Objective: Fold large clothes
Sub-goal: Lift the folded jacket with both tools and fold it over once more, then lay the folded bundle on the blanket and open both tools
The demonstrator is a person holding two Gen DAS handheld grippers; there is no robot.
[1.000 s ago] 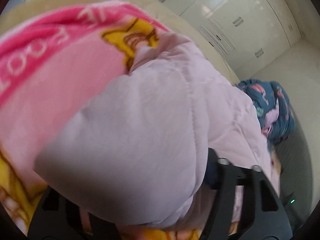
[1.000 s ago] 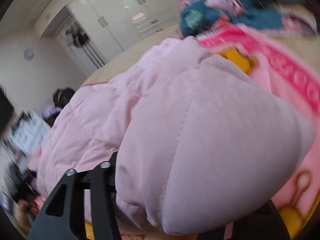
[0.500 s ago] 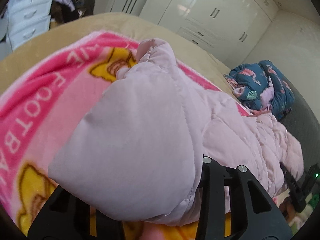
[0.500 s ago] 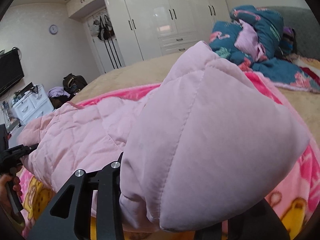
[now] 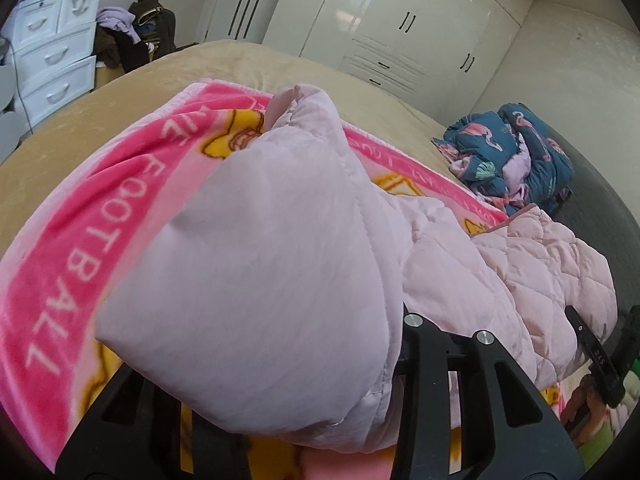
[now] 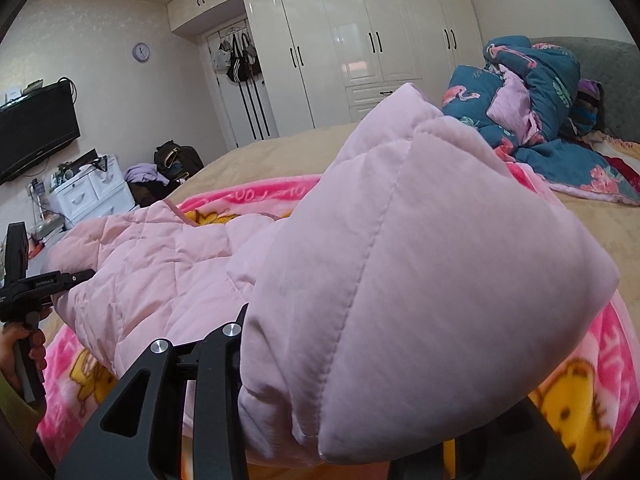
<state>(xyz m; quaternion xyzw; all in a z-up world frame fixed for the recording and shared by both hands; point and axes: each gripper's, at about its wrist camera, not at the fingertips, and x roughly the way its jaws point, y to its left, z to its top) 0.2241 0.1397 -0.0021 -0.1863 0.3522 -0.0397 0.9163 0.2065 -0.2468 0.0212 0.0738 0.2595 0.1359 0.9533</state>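
A pale pink quilted padded jacket (image 5: 280, 264) lies across a pink cartoon blanket (image 5: 92, 216) on the bed. My left gripper (image 5: 316, 412) is shut on one padded end of the jacket, which bulges over its fingers and hides the tips. My right gripper (image 6: 320, 420) is shut on the other padded end (image 6: 420, 260) in the same way. The quilted body stretches between them (image 6: 160, 276). The left gripper also shows at the left edge of the right wrist view (image 6: 24, 280), and the right gripper at the right edge of the left wrist view (image 5: 596, 356).
A blue flamingo-print quilt (image 6: 536, 108) is heaped at the bed's head end. The tan bedsheet (image 5: 120, 92) surrounds the blanket. White wardrobes (image 6: 360, 48), a white drawer unit (image 5: 52, 56), a bag pile (image 5: 136, 36) and a wall TV (image 6: 36, 128) stand beyond.
Both grippers have tilted up and drawn back with the jacket ends still held, so more of the room and bed shows. The jacket body now lies stretched out between them.
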